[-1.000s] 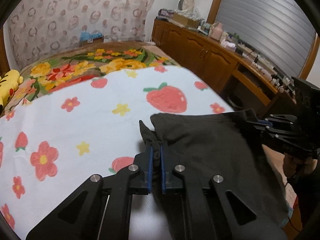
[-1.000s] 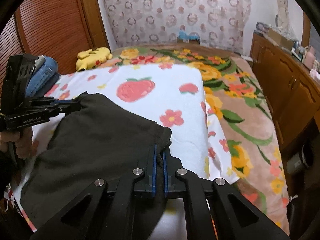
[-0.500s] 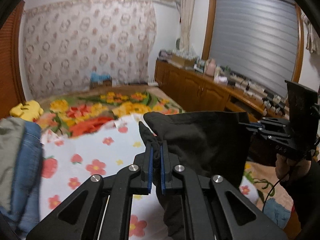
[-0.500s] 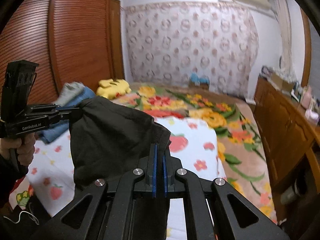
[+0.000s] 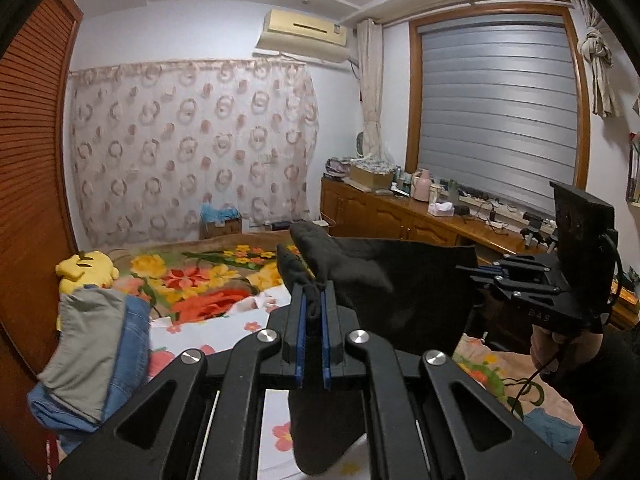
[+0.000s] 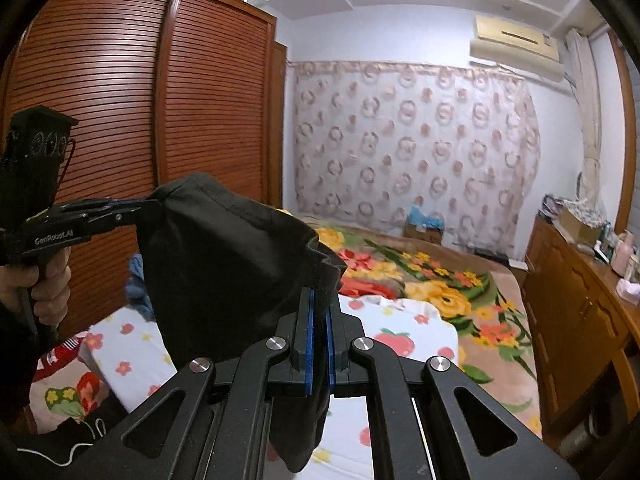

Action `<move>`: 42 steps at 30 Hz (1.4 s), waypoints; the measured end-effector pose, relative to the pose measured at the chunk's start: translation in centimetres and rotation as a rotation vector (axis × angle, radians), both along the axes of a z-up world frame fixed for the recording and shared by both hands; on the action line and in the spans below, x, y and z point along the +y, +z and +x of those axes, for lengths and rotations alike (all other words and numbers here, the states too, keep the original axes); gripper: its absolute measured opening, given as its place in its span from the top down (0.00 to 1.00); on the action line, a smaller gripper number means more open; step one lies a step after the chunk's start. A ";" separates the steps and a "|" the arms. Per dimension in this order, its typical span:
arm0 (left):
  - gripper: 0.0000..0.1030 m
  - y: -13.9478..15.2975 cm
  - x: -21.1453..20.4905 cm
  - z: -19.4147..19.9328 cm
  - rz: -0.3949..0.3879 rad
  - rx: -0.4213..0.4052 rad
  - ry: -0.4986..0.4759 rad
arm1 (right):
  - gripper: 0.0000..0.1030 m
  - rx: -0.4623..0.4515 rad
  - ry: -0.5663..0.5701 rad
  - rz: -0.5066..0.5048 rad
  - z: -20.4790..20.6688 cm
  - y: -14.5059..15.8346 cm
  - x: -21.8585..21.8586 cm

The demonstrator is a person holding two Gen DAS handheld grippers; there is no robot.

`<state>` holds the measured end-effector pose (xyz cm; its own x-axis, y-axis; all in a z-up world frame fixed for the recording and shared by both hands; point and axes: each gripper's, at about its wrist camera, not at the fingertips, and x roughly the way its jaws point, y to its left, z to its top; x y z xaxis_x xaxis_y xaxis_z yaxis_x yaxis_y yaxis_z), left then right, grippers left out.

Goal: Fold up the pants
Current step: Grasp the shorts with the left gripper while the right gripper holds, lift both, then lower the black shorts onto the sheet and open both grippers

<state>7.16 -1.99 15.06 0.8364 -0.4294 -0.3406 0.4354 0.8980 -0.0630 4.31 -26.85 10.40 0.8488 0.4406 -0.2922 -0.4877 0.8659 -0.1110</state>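
Observation:
The black pants (image 5: 400, 280) hang in the air above the bed, stretched between both grippers. My left gripper (image 5: 313, 300) is shut on one top corner of the cloth, which bunches up over its blue pads. My right gripper (image 6: 319, 300) is shut on the other corner, and the black pants (image 6: 224, 264) sag leftward from it. In the left wrist view the right gripper (image 5: 468, 272) pinches the far corner at the right. In the right wrist view the left gripper (image 6: 148, 204) holds the cloth at upper left, held by a hand (image 6: 44, 284). The lower part of the pants is hidden behind the gripper frames.
Below lies the bed with a white strawberry-and-flower sheet (image 6: 404, 320) over a floral blanket (image 5: 200, 276). A pile of jeans and grey clothes (image 5: 88, 352) sits at the left with a yellow plush toy (image 5: 84, 268). A wooden cabinet (image 5: 404, 220) lines the right, a louvred wardrobe (image 6: 120, 92) the left.
Both grippers have risen and tilted upward, lifting the black pants off the sheet into the air. The pants now hang free between them; both grips stayed shut.

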 end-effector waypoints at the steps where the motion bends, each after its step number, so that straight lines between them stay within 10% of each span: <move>1: 0.93 0.0 0.5 0.2 -0.001 -0.001 0.010 | 0.96 0.002 0.006 0.002 0.2 -0.4 -0.4; 19: 0.93 -12.7 3.1 15.5 0.125 0.210 0.165 | 0.96 0.257 -0.108 -0.142 19.7 -7.0 2.6; 26: 0.93 -13.9 1.9 15.9 0.160 0.208 0.168 | 0.96 0.295 -0.117 -0.115 22.0 -6.2 3.4; 36: 0.41 -13.9 2.6 15.7 0.175 0.231 0.156 | 0.74 0.295 -0.120 -0.067 18.8 -8.5 2.3; 42: 0.38 -15.0 2.6 14.6 0.197 0.245 0.165 | 0.74 0.309 -0.076 -0.059 16.2 -9.4 2.3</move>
